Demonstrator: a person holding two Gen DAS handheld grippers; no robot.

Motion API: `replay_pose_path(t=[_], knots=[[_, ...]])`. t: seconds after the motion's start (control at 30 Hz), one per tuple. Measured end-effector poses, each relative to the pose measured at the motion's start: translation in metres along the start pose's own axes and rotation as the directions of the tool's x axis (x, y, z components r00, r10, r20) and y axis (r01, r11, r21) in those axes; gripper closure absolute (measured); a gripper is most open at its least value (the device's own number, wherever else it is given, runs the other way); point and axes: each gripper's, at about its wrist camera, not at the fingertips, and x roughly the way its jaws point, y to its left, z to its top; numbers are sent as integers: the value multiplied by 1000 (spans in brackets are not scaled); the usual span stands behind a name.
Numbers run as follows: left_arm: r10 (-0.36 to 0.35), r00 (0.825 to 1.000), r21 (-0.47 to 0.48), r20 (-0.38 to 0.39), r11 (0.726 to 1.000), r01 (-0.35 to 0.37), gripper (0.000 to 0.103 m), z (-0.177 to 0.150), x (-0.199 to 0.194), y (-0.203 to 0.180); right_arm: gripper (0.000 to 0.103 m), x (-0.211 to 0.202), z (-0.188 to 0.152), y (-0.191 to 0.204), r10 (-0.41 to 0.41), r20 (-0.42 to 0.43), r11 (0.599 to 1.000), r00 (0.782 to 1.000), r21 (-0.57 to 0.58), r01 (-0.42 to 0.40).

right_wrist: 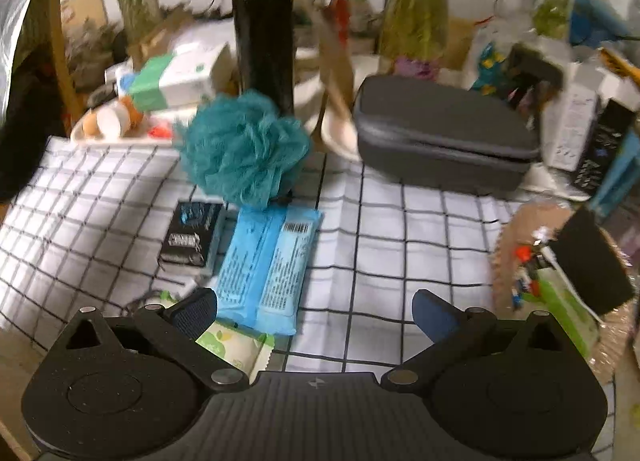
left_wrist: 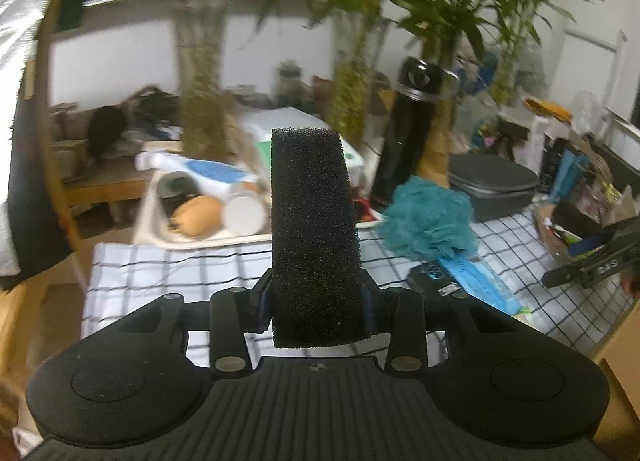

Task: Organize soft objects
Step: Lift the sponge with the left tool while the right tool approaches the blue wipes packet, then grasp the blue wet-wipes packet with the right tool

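Two soft things stand out, and only one is in hand. At the far left of the counter (right_wrist: 380, 221), a pale tray (left_wrist: 208, 239) holds a tan rounded object and a white cup. Right of it, the left tongs (left_wrist: 318, 301) are closed on a black foam sponge (left_wrist: 314, 229), which stands upright between the fingers, lifted above the checked cloth (left_wrist: 168, 261); where it is meant to go, I cannot tell. Further right, the teal mesh pouf (right_wrist: 244, 149) sits on the cloth, touching the far end of a blue wipes packet (right_wrist: 268, 265), with a small dark box (right_wrist: 192, 233) just beside the packet's left edge. The right tongs (right_wrist: 316, 313) hover wide open over the cloth, holding nothing. Far right, a second black foam block (right_wrist: 592, 265) leans in a brown basket (right_wrist: 508, 245) among small clutter.

Judging by this, sorting is partway: one block seems stowed, one is carried, and the pouf looks untouched. Beyond stand a tall black bottle (right_wrist: 264, 29), a grey zip case (right_wrist: 444, 129), leafy plants and white walls.
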Motion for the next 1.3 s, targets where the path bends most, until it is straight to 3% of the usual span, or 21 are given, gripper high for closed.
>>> replay_pose_path(t=[0.2, 0.4, 0.77, 1.0, 1.3], knots=[[48, 999, -65, 8, 997, -48, 63, -15, -24, 20, 0, 25, 4, -11, -10, -52, 999, 999, 43, 13], [57, 998, -115, 9, 992, -56, 63, -21, -36, 37, 0, 21, 16, -8, -14, -15, 996, 1000, 89, 16], [42, 999, -105, -4, 994, -43, 63, -22, -35, 33, 0, 26, 18, -4, -32, -20, 996, 999, 88, 33], [14, 1000, -131, -15, 991, -15, 63, -16, -27, 34, 0, 27, 18, 9, 11, -12, 1000, 1000, 17, -10], [-35, 999, -105, -14, 994, 33, 63, -11, -18, 21, 0, 58, 19, 6, 52, -76, 999, 996, -5, -52]])
